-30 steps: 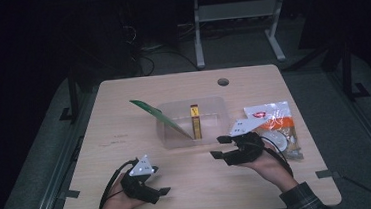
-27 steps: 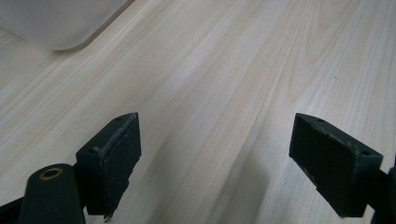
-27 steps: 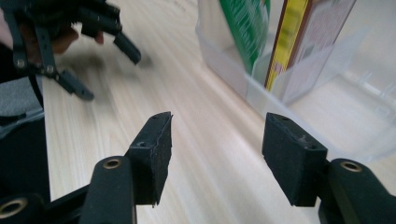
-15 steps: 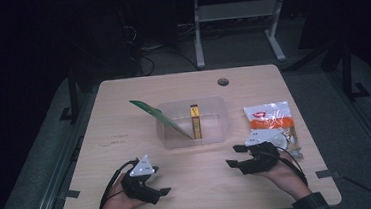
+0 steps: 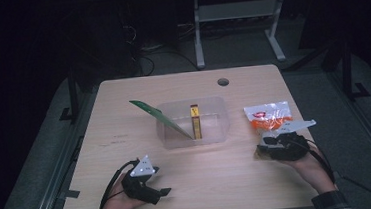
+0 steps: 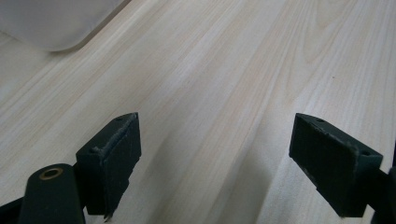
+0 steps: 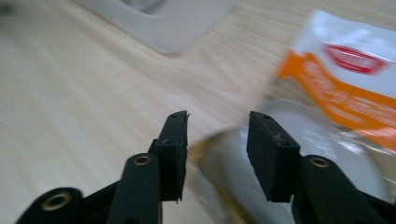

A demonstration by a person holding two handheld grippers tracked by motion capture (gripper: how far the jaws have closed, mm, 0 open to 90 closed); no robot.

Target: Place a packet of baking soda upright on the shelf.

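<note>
Our right hand-held gripper (image 7: 217,140) swings back from the bin (image 5: 195,126), jaws narrowing around the bag's (image 5: 270,118) near edge, not yet pinching; left (image 6: 233,154) rests spread.

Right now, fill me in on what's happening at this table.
A person works at a light wooden table with a gripper in each hand. The right gripper has come down at the near corner of the orange-and-white plastic snack bag, its jaws just closing, a gap between them. The left gripper rests open over bare wood. A clear plastic bin holds a green packet and a yellow box.
</note>
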